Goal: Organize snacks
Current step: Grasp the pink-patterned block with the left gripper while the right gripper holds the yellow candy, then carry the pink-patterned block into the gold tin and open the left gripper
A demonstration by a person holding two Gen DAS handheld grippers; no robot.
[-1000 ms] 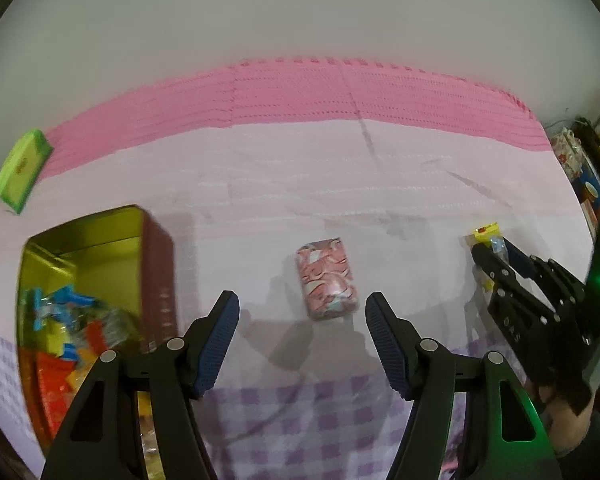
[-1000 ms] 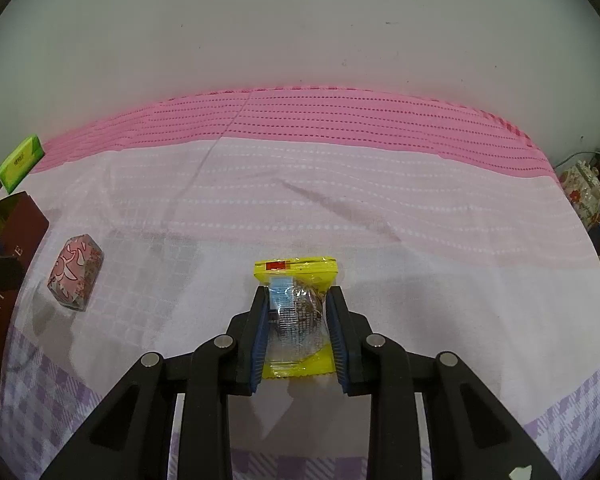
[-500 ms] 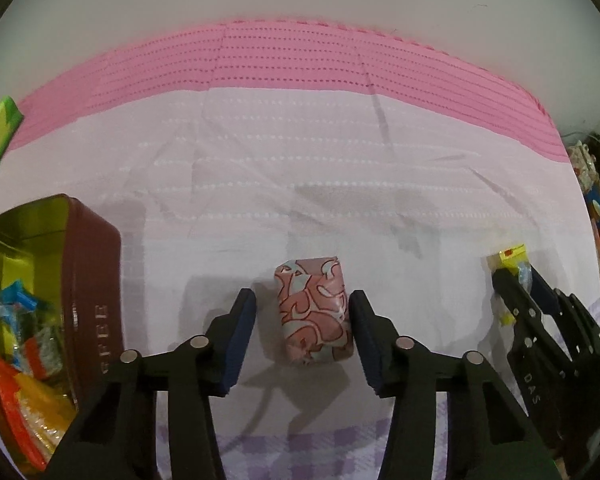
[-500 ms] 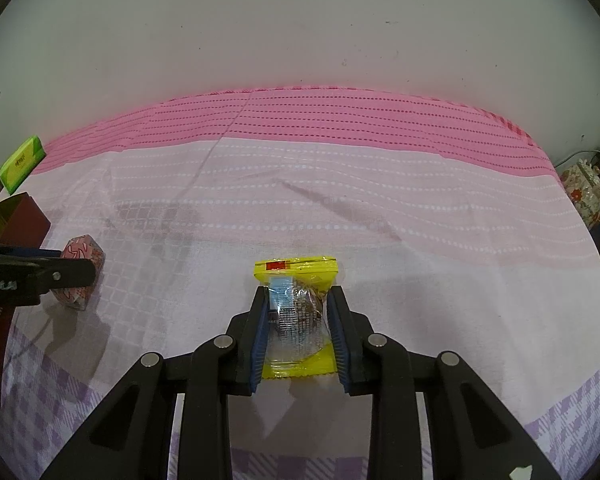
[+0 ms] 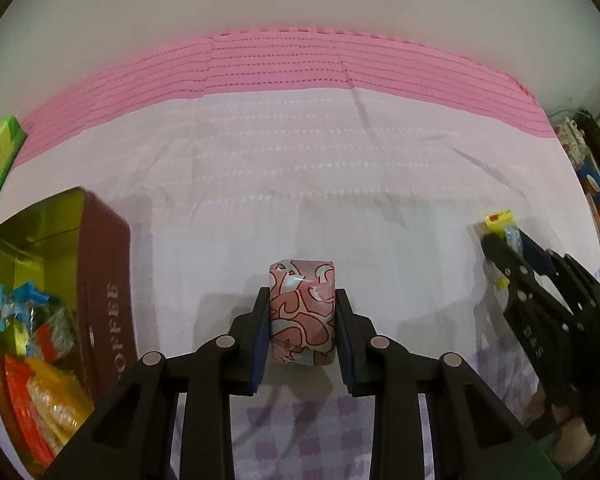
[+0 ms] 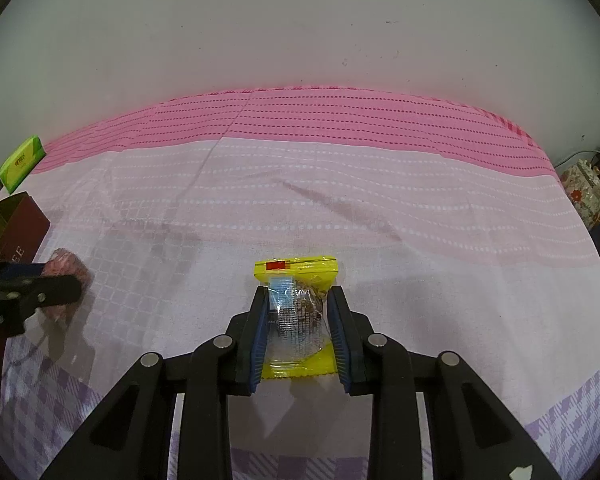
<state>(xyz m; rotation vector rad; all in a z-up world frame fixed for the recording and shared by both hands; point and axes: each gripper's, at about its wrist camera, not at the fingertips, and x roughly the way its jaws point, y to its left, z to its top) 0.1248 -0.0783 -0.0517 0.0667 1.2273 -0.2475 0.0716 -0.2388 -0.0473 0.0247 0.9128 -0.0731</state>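
Our left claw (image 5: pixel 302 330) has just closed on the pink patterned snack (image 5: pixel 302 316) beside the snack tin (image 5: pixel 100 280) — our right claw (image 6: pixel 299 326) grips the yellow packet (image 6: pixel 296 276) on the cloth (image 6: pixel 420 220).

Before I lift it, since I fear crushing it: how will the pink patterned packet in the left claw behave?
The pink packet looks blocky and holds its shape between the pads, so probably fairly stiff. Its glossy wrap may slip. It seems small and likely light.

Pink-and-lilac cloth (image 6: pixel 380 208) carries maroon tin (image 5: pixel 100 280), pink-wrapped snack (image 5: pixel 302 316), yellow packet (image 6: pixel 296 308), green pack (image 6: pixel 22 163).
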